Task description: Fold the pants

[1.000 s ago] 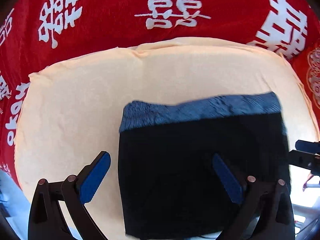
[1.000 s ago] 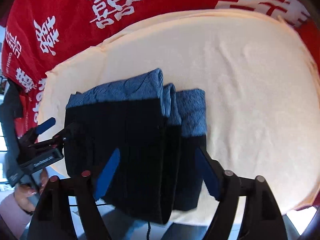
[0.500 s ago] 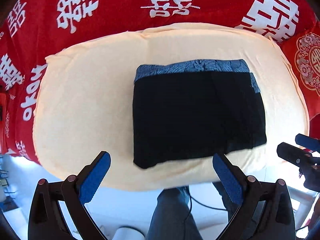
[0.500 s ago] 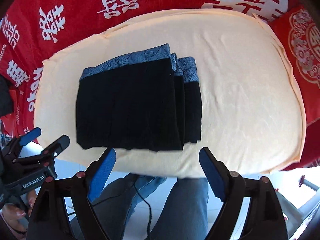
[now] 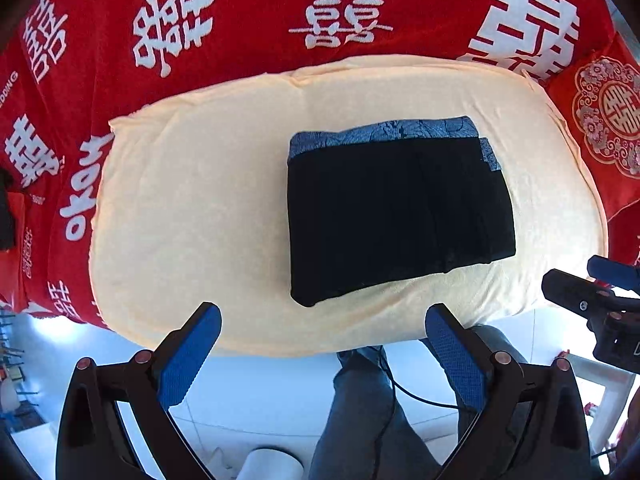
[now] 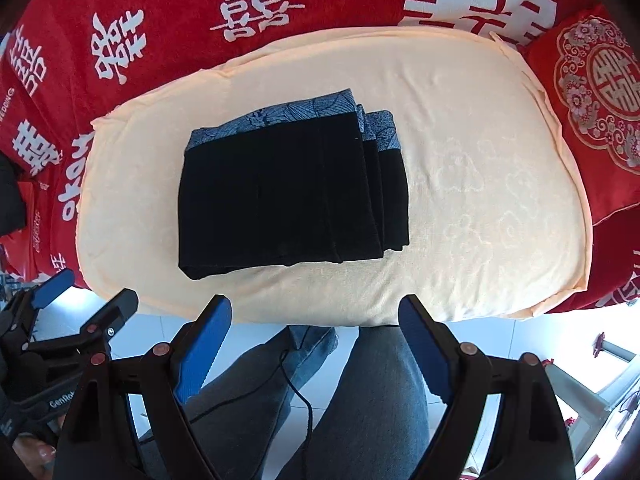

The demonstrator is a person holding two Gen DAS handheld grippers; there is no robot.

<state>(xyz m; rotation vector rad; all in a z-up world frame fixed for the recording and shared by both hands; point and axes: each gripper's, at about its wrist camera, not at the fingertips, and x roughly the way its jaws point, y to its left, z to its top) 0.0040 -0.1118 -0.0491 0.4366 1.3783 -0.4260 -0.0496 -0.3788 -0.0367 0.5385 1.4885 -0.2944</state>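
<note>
Left tongs (image 5: pixel 322 322) wide, blue pads (image 5: pixel 188 354) spread far apart, nothing between them. Held off the near edge of the cushion (image 5: pixel 192 208), clear of the cloth, above pale floor (image 5: pixel 240 396) and jeans-clad legs (image 5: pixel 360 400). Right tongs (image 6: pixel 314 314) likewise wide, gripping nothing, pads (image 6: pixel 424 350) apart over the legs (image 6: pixel 384 400), just short of the cushion's (image 6: pixel 480 208) near edge. Each pair visible to the other camera: right tongs (image 5: pixel 596 292) at the far right edge of the left view, left tongs (image 6: pixel 68 316) at the lower left of the right view, also spread.

Beyond the fingertips: pants (image 5: pixel 396 216), folded into a compact black rectangle, lying flat on the cushion, touched by neither tongs. Blue patterned waistband (image 5: pixel 384 132) along the far edge. From the right view, pants (image 6: pixel 288 196) stacked in several layers, edges stepped at the right side, waistband (image 6: pixel 280 116) again on the far side. Placed toward the right of the cushion in the left view, toward the left in the right view.

Under and around the cushion: red cloth (image 5: pixel 248 12) printed with white characters. At the far right, red pillow (image 6: pixel 600 92) with a round floral emblem, just beside the cushion's corner. Thin black cable (image 6: pixel 296 392) across the legs.
</note>
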